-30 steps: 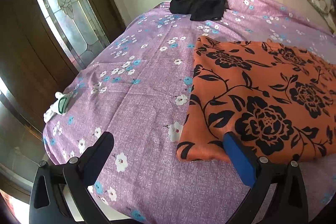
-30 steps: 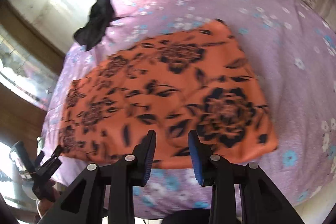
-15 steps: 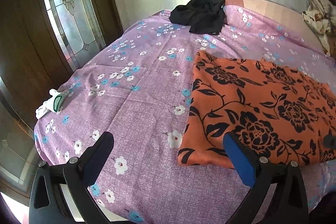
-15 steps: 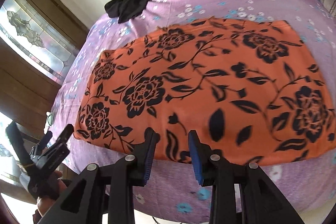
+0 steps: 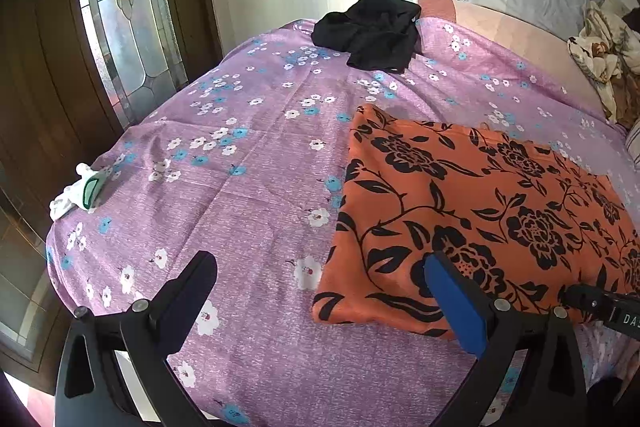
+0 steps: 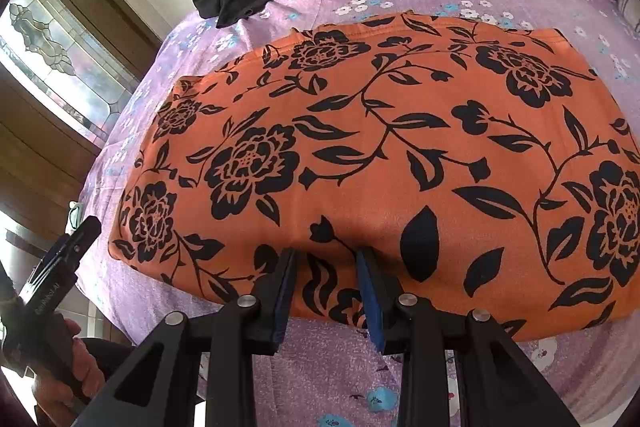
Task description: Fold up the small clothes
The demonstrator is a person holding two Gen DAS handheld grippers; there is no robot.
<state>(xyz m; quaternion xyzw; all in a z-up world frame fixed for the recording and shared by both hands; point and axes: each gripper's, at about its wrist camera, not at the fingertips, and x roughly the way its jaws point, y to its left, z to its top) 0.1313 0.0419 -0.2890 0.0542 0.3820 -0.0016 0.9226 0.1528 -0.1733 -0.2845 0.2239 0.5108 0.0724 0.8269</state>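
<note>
An orange cloth with black flowers (image 5: pixel 472 211) lies flat on the purple flowered bed sheet (image 5: pixel 248 187); it fills the right wrist view (image 6: pixel 380 155). My left gripper (image 5: pixel 320 287) is wide open and empty, hovering over the sheet at the cloth's near left corner. My right gripper (image 6: pixel 326 267) is open with a narrow gap, its fingertips resting on the cloth's near edge, with cloth between them. The left gripper also shows in the right wrist view (image 6: pixel 56 267), held by a hand.
A crumpled black garment (image 5: pixel 368 31) lies at the bed's far end. A small white and green item (image 5: pixel 80 191) sits on the left bed edge. A wooden door with leaded glass (image 5: pixel 120 7) stands left. Pillows and bedding (image 5: pixel 600 43) lie at the far right.
The right gripper has moved forward and down onto the cloth's near edge. The left gripper has risen and drawn back slightly; its jaws stay wide open.
</note>
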